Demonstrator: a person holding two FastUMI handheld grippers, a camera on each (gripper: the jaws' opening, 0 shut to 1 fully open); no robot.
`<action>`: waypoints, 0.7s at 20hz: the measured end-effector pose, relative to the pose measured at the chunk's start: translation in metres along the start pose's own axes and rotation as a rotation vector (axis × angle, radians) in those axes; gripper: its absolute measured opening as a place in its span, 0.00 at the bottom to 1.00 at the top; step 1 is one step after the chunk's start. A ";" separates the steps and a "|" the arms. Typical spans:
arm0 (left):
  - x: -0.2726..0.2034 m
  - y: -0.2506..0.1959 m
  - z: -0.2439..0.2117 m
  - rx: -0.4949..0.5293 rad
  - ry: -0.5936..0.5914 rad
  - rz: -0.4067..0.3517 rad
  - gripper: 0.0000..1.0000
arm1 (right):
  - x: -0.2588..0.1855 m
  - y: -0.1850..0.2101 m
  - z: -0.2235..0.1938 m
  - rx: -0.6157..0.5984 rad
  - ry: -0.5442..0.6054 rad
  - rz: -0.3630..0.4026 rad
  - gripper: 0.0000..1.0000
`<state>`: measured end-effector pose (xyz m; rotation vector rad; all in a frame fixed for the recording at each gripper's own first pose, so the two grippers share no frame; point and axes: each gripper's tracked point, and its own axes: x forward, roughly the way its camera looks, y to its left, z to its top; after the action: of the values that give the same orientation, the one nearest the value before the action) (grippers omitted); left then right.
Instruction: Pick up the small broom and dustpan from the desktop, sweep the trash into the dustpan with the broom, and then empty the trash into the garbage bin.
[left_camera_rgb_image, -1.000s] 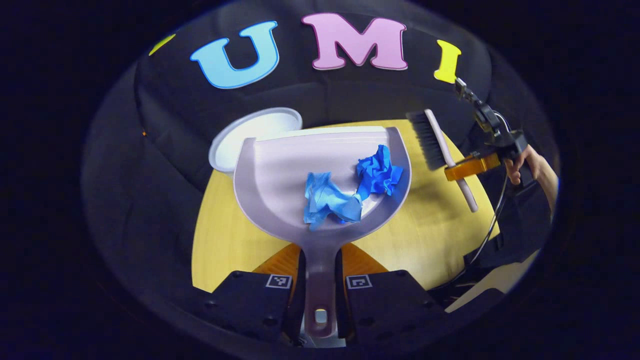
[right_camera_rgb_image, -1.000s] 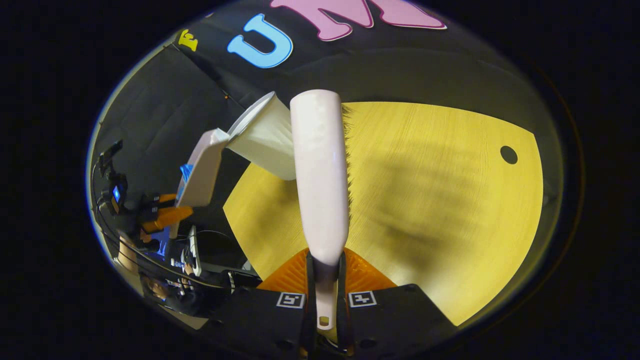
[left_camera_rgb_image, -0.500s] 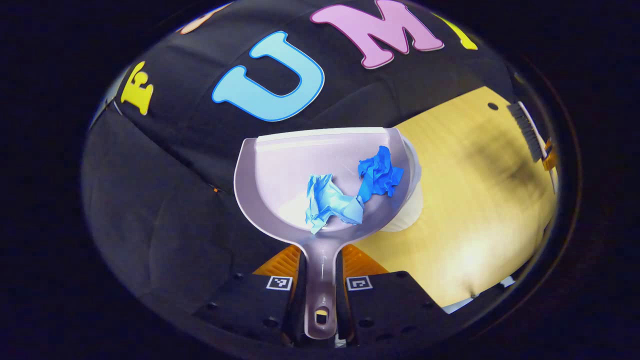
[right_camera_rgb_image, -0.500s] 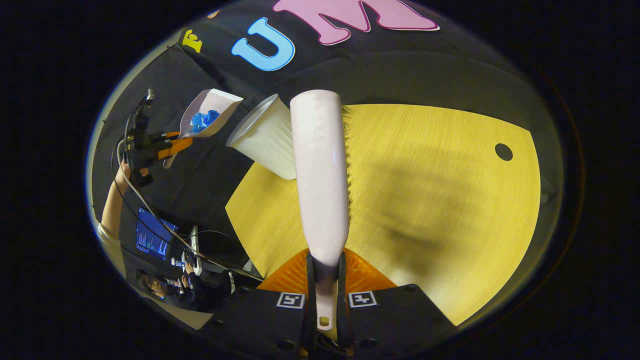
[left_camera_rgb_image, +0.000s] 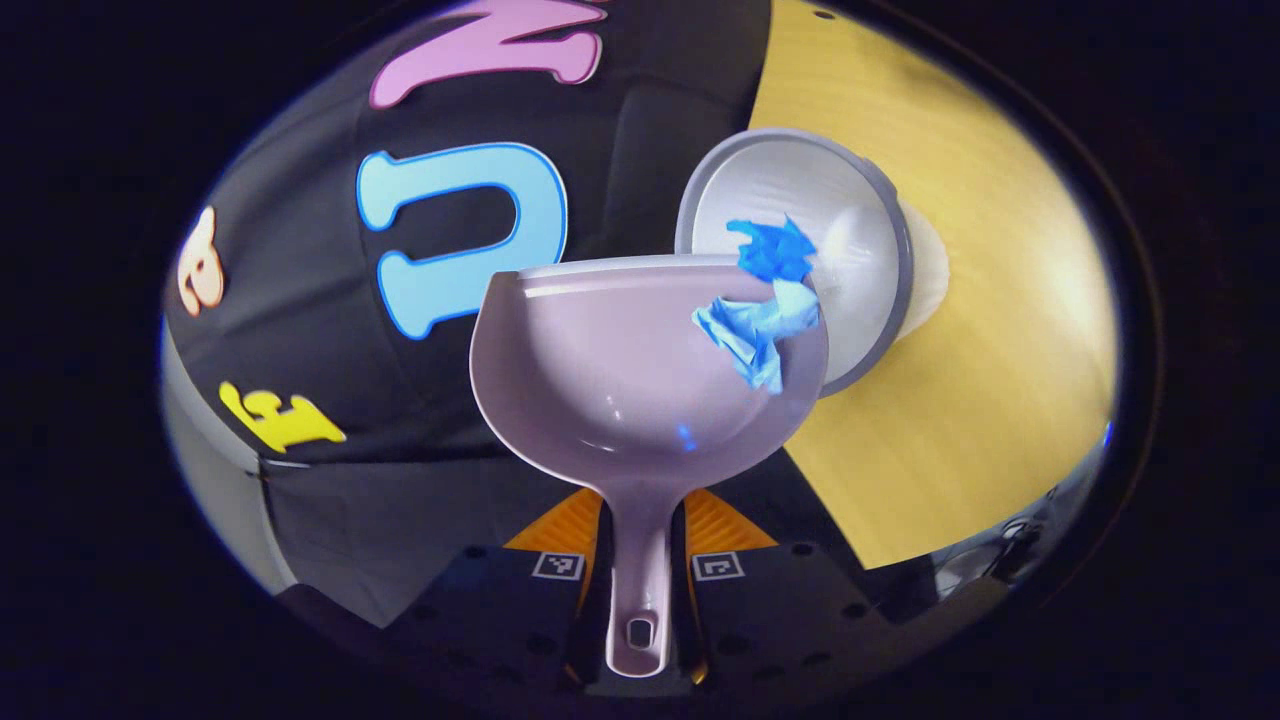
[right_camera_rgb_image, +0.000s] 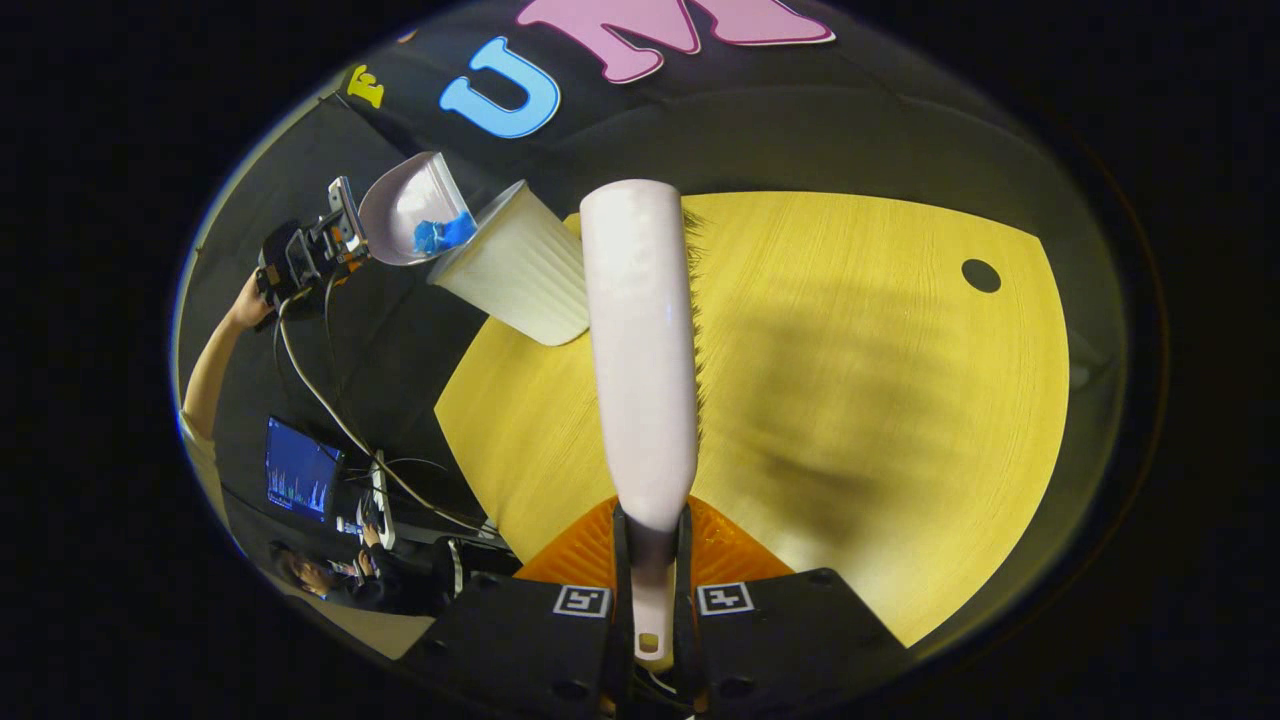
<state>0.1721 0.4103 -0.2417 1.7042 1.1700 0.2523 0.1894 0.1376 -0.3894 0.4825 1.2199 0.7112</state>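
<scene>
Tipped since the earlier frame, the dustpan (left_camera_rgb_image: 640, 370) pinched by the left gripper (left_camera_rgb_image: 640, 560) spills blue trash (left_camera_rgb_image: 765, 300) toward the garbage bin (left_camera_rgb_image: 800, 230), while the right gripper (right_camera_rgb_image: 652, 590) clamps the broom (right_camera_rgb_image: 640, 350).

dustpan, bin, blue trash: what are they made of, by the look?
Dustpan: likely moulded plastic, pale and glossy, with soft highlights along the rim.
Bin: probably plastic too, white, ribbed outer wall, grey rim.
Blue trash: crumpled sheet, sharp creases; paper or thin film, cannot tell which.
</scene>
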 end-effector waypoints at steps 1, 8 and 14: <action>0.000 0.000 0.000 0.069 0.001 0.046 0.23 | 0.000 -0.003 -0.004 -0.008 0.008 -0.009 0.17; 0.011 0.002 -0.007 0.181 -0.046 0.178 0.23 | 0.002 -0.003 -0.012 -0.003 0.022 -0.013 0.17; 0.010 -0.005 -0.002 -0.062 -0.092 0.064 0.23 | -0.012 0.017 -0.015 -0.046 0.012 -0.044 0.17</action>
<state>0.1726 0.4199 -0.2485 1.6825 1.0318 0.2447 0.1686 0.1402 -0.3742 0.4122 1.2188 0.7038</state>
